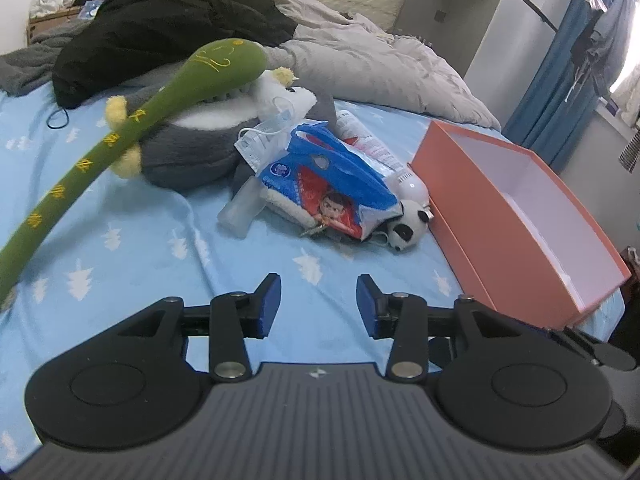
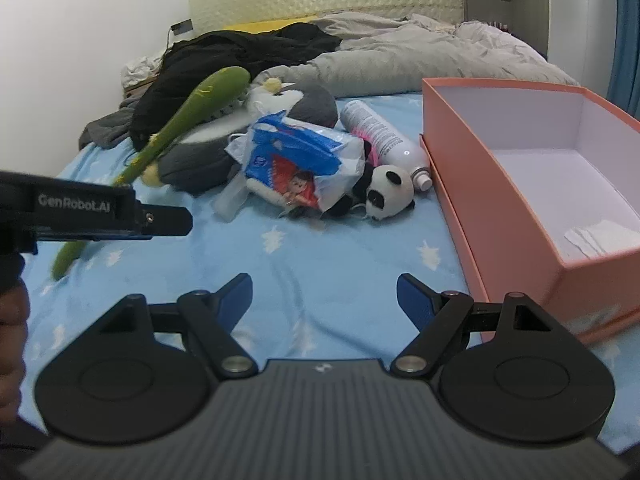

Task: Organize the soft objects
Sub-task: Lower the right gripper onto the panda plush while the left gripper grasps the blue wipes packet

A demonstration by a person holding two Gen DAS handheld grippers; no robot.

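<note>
A small panda plush (image 1: 404, 228) (image 2: 384, 192) lies on the blue bed sheet beside a blue plastic bag (image 1: 320, 176) (image 2: 296, 156). Behind them rests a grey and white plush (image 1: 188, 152) (image 2: 316, 104), and a long green plush (image 1: 120, 132) (image 2: 192, 116) leans across it. An open orange box (image 1: 480, 224) (image 2: 488, 216) stands at the right. My left gripper (image 1: 319, 304) (image 2: 176, 220) is open over bare sheet, short of the pile. My right gripper (image 2: 325, 296) is open wider, near the box's front corner, with nothing between its fingers.
A white spray can (image 1: 368, 140) (image 2: 380, 136) lies between the bag and the box. A clear plastic piece (image 1: 240, 208) and a face mask (image 1: 260, 136) sit by the bag. Dark clothes (image 1: 160, 28) and a grey duvet (image 1: 380, 64) fill the back. Paper (image 2: 600, 236) lies in the box.
</note>
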